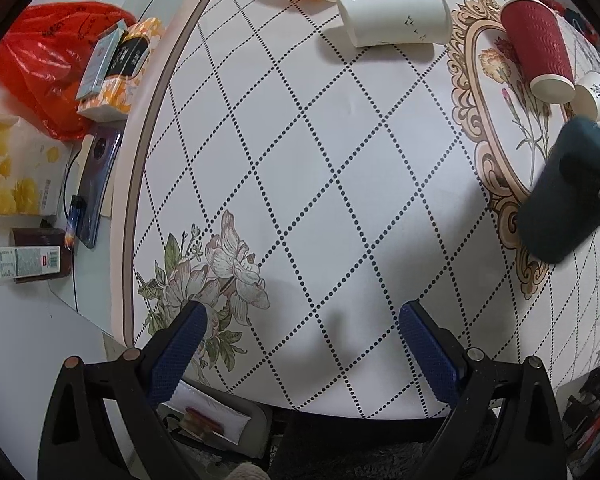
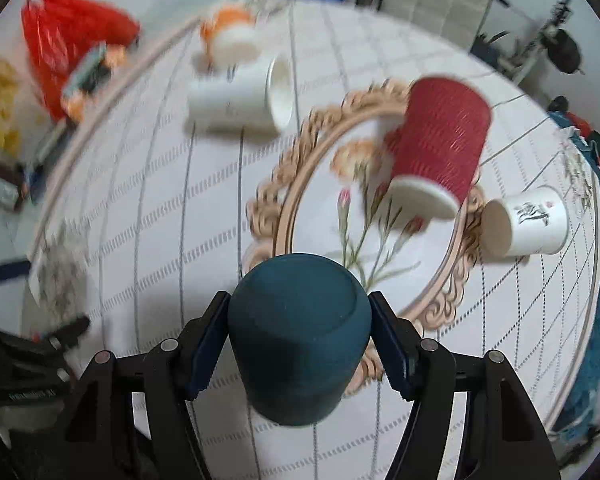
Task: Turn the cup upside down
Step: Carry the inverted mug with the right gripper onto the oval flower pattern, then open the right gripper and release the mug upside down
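- The tablecloth (image 1: 340, 160) with flowers covers the round table under both tongs.
- The teal cup (image 2: 300, 340) sits clamped between the right gripper (image 2: 298, 340) jaws, base forward, for turning.
- The left gripper (image 1: 300, 344) waits with jaws apart, holding nothing.
- Ahead, the red cup (image 2: 440, 148) lies tipped.

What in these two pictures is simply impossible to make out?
- Teal cup, right wrist view: its mouth faces away, so the inside is hidden; the right claw covers its sides.
- Same cup, left wrist view: blurred and cut by the edge.
- Orange-and-white cup, right wrist view: motion blur smears it.
- Left claw: holds nothing.
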